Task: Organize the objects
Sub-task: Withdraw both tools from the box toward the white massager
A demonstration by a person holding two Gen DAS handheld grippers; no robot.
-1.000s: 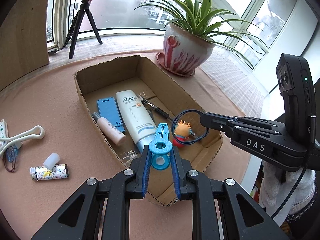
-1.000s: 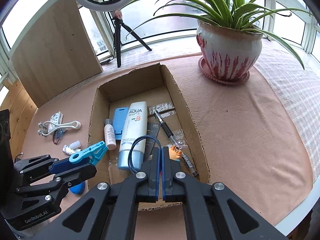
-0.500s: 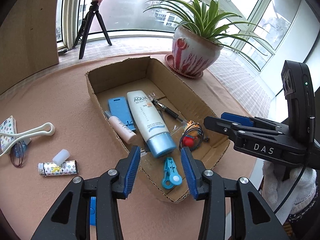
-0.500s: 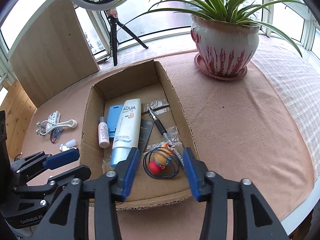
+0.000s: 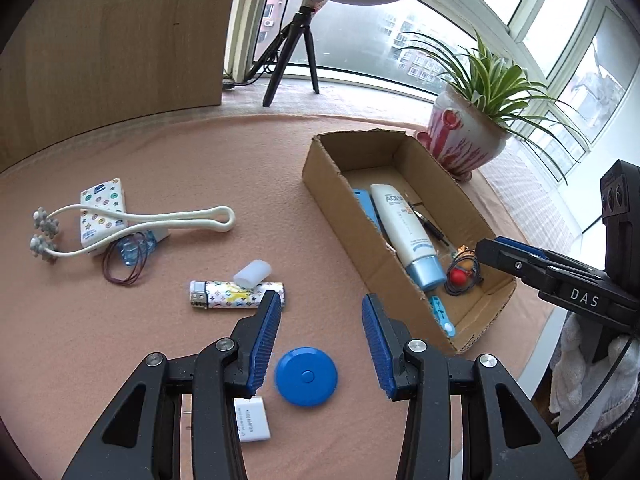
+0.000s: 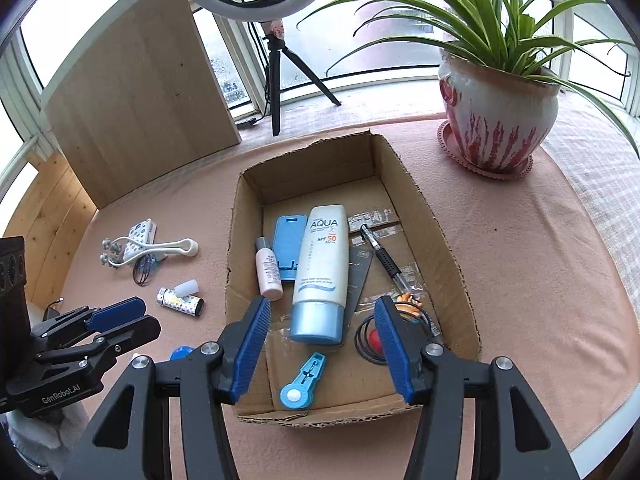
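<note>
Left gripper point(image 5: 320, 332), emptied, has swung from box point(image 5: 352, 216) to blue disc point(image 5: 306, 376).

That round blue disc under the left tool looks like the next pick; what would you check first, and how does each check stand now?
1. Left gripper jaws open and empty: ok.
2. Blue disc lies between the jaws: ok.
3. Jaws already touching the disc: cannot tell.
4. White adapter beside the disc, partly under the left finger, could get in the way: not ok.
5. Cardboard box has bare floor left: ok.
6. Right gripper open, holding nothing, over the box: ok.
</note>
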